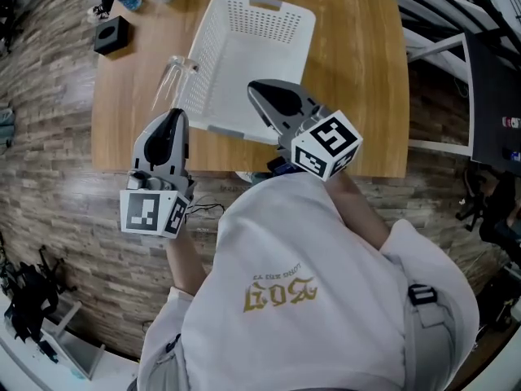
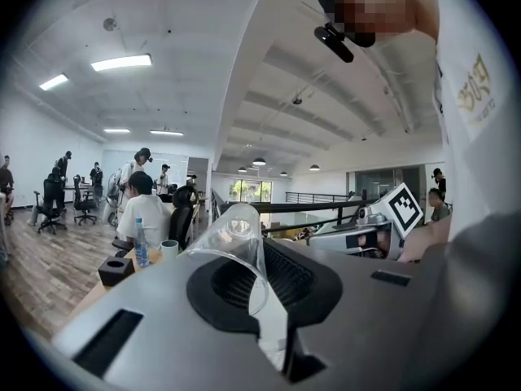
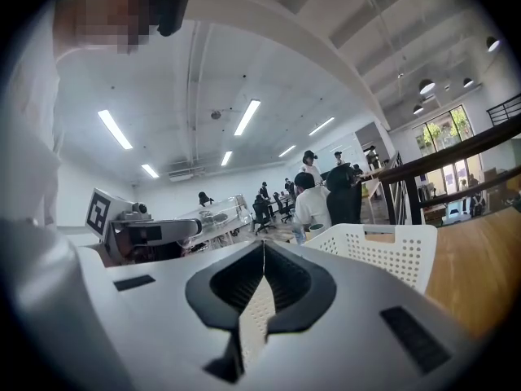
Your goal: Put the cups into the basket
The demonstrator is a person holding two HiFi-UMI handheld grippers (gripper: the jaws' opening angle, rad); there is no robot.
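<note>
Left gripper is clamped on the wall of a clear cup, a grip only its own view shows. From the head view, the cup hangs tilted at the left rim of the white basket on the tabletop. Right gripper, jaws pressed together on nothing, hovers over the basket's near end. The basket lies empty.

Grey-and-black left gripper and right gripper bear black-and-white marker cubes; the person's white top has gold lettering.

Open office: swivel chairs, ceiling strip lights
</note>
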